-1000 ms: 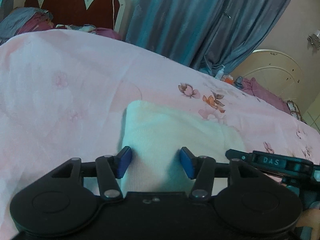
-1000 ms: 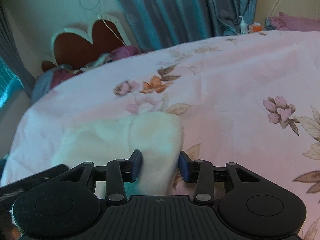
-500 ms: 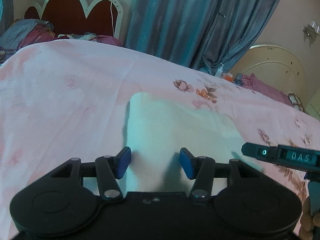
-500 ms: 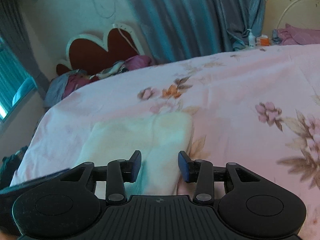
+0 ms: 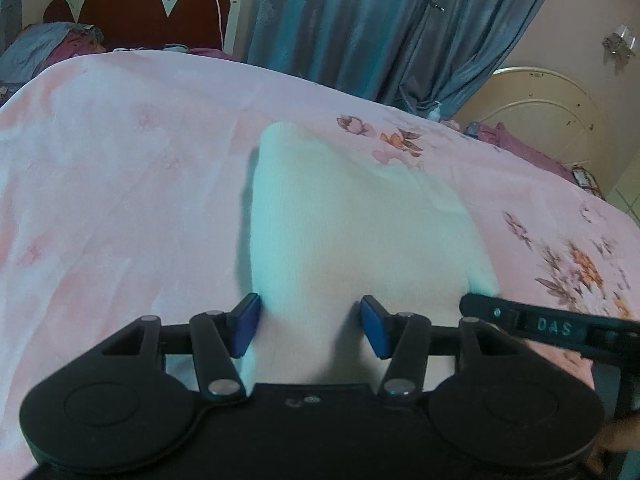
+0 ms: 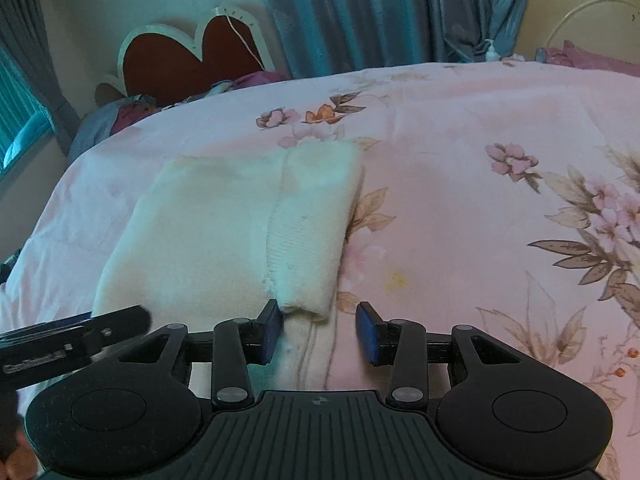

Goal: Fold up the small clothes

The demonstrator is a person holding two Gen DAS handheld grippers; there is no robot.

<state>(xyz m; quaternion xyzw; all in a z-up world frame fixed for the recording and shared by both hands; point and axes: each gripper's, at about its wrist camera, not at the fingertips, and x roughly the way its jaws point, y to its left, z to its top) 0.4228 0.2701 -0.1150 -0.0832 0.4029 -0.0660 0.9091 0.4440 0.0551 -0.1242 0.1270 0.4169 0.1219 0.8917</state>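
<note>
A cream-white, soft knitted garment (image 5: pixel 352 236), folded into a rough rectangle with a ribbed band along one side, lies flat on the bed's pink floral bedsheet (image 5: pixel 120 184). In the left wrist view the left hand-held gripper (image 5: pixel 308 326) has its blue-padded jaws spread apart, the near edge of the garment lying between them; whether the pads touch the cloth is hard to tell, since the fabric blurs against them. The black body of the other tool enters at 3 o'clock. In the right wrist view the right hand-held gripper (image 6: pixel 318 332) is likewise spread wide and holds nothing, with the garment's ribbed corner (image 6: pixel 308 304) just past its left pad, at about 11 o'clock. A scalloped red-and-white headboard (image 6: pixel 192 56) and blue-grey curtains (image 5: pixel 360 28) stand beyond the bed at 12 o'clock.
</note>
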